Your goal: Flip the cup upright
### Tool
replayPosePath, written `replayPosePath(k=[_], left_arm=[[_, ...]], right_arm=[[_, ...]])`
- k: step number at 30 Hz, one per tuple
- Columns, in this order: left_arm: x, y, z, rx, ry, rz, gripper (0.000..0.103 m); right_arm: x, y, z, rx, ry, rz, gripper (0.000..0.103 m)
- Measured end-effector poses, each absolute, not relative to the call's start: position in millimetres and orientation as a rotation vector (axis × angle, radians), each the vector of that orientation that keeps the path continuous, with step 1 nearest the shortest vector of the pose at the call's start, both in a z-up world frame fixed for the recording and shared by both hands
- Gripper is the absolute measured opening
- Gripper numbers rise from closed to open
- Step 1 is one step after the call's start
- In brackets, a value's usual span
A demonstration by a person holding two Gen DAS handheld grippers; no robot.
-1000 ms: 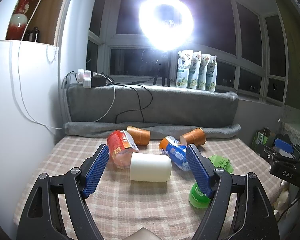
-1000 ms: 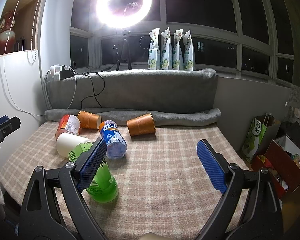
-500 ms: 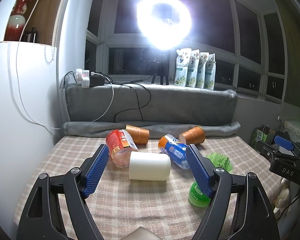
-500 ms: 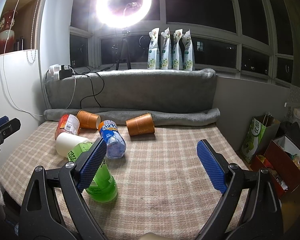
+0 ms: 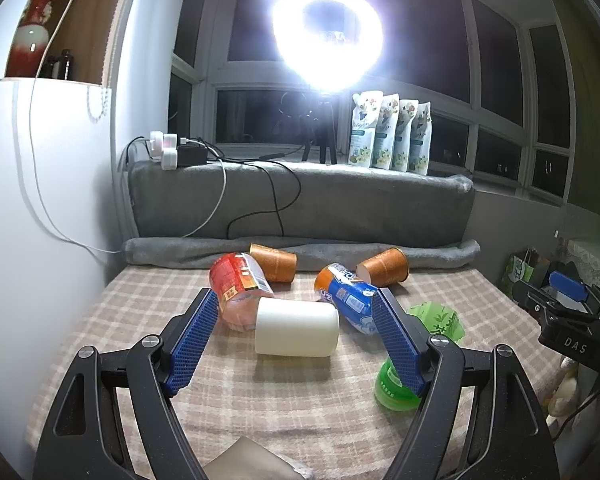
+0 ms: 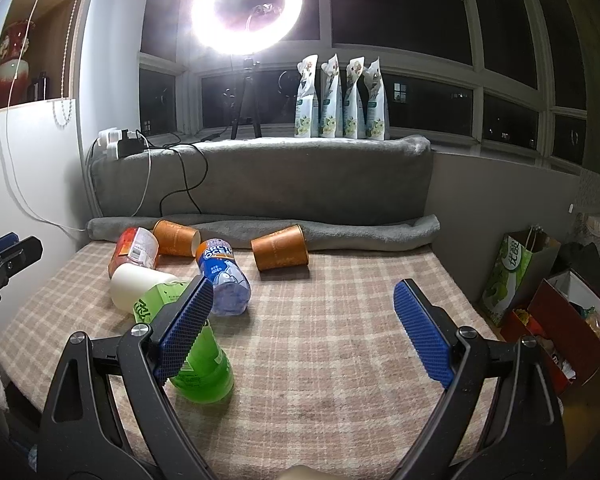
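Note:
A white cup [image 5: 296,332] [image 6: 140,284] lies on its side on the checked cloth, straight ahead of my open left gripper [image 5: 296,296] and between its blue pads. Two orange paper cups lie tipped over near the grey roll: one at the back left [image 5: 274,262] [image 6: 176,237], one further right [image 5: 384,267] [image 6: 280,253]. My right gripper [image 6: 302,284] is open over bare cloth, with the right orange cup ahead of it. A green bottle [image 6: 184,344] [image 5: 420,352] lies beside its left finger.
A red-labelled bottle [image 5: 238,284] [image 6: 134,250] and a blue-labelled bottle [image 5: 350,300] [image 6: 222,276] lie among the cups. A grey rolled blanket [image 6: 340,232] and a cushioned ledge [image 5: 300,204] bound the back. White wall at left; bags and boxes [image 6: 556,312] on the floor at right.
The left wrist view has drifted slightly, so the white cup sits a touch further left and nearer between the pads. The right gripper and the objects have stayed put.

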State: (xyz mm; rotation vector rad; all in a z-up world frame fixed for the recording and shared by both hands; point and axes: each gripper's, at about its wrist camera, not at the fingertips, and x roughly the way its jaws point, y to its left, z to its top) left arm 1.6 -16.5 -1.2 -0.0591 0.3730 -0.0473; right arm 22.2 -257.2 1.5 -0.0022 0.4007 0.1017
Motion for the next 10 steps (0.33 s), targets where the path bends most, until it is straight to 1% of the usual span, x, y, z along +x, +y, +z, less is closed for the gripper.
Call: replayPosePath(k=[10], left_arm=[[3.2, -15.3, -0.1, -0.052, 0.363, -0.041, 0.079]], right_arm=[[22.4, -257.9, 1.3, -0.002, 0.402, 0.102, 0.094]])
